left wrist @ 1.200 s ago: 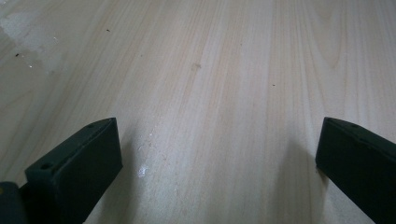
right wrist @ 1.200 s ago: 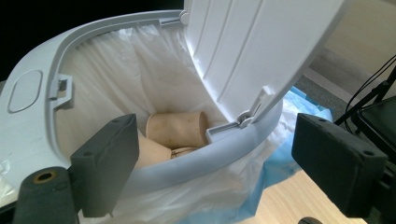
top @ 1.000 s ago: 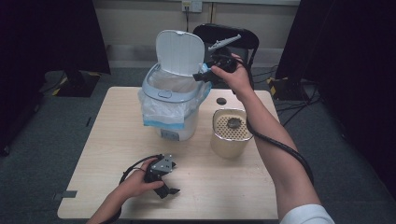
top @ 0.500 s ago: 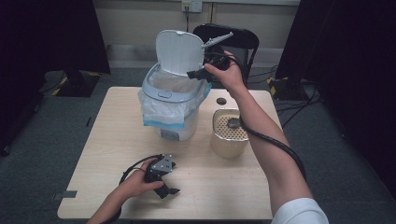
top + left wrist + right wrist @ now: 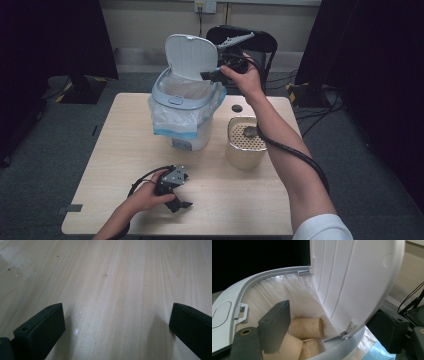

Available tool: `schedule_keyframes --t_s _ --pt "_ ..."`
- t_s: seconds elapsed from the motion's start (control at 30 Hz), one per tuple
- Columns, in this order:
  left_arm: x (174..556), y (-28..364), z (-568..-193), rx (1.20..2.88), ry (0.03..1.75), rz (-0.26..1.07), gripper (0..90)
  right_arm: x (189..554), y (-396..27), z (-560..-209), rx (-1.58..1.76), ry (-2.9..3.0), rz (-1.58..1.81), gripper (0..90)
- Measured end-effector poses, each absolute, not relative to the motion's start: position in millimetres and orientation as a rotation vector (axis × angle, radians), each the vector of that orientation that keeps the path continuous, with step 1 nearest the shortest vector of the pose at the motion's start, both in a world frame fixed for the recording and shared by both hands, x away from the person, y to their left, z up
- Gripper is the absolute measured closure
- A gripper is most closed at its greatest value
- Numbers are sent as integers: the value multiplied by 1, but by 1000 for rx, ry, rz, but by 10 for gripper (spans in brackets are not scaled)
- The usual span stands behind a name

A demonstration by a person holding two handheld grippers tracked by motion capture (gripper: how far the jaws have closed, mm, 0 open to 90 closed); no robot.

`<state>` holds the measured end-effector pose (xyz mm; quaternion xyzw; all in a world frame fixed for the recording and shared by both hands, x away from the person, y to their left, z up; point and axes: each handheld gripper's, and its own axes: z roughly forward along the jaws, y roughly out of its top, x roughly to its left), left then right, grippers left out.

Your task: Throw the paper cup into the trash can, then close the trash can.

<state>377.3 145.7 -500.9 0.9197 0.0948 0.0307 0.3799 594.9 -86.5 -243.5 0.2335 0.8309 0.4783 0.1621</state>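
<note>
At the near edge of the bench (image 5: 125,150), left of the middle, the left claw (image 5: 181,203) is lying on the wood under the person's hand, its jaws standing wide apart with only bare wood between them. It is taking no part in the work at this moment.

Farther in, toward the right side of the bench, a cream canister (image 5: 245,145) with a perforated top is standing just beside the bin (image 5: 185,107), and a small dark cap (image 5: 237,108) is lying behind it.

The bin is sitting near the far edge, about the middle, lined with a white bag (image 5: 172,117) whose edge is hanging over the rim. Its lid (image 5: 191,56) is standing upright on the far hinge. Inside, seen from the right gripper view, several tan paper cups (image 5: 306,328) are lying at the bottom of the liner.

The right claw (image 5: 209,76) is being held over the bin's far right rim, beside the raised lid. Its jaws have just been closing, and the lid's lower edge by the hinge (image 5: 345,333) is sitting between them; they are not yet pressing on it, so the claw is standing part open around the lid rather than clamped.

Judging by this, the throwing away looks done: the cups are already in the bin and neither claw is carrying anything. What seems left is taking hold of the lid and swinging it down until it shuts on the rim.
</note>
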Motion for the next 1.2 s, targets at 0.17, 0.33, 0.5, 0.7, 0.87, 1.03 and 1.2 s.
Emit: schedule_keyframes --t_s 0.17,0.33,0.5,0.7,0.87,1.03,1.2 --pt "377 146 -501 2349 242 79 0 591 -85 -242 634 2387 1347 218" --pt "377 146 -501 2347 243 76 0 585 -81 -238 575 2405 1293 214" --pt "377 146 -501 2346 241 76 0 578 -78 -233 545 2384 1327 212" --pt "377 146 -501 2346 241 76 0 571 -72 -230 517 2403 1318 196" --pt "377 146 -501 2346 241 76 0 567 -64 -234 495 2442 1281 191" --pt "377 146 -501 2347 240 75 0 566 -60 -237 486 2459 1281 188" --pt "378 146 -501 2346 234 74 0 565 -56 -242 472 2494 1275 188"
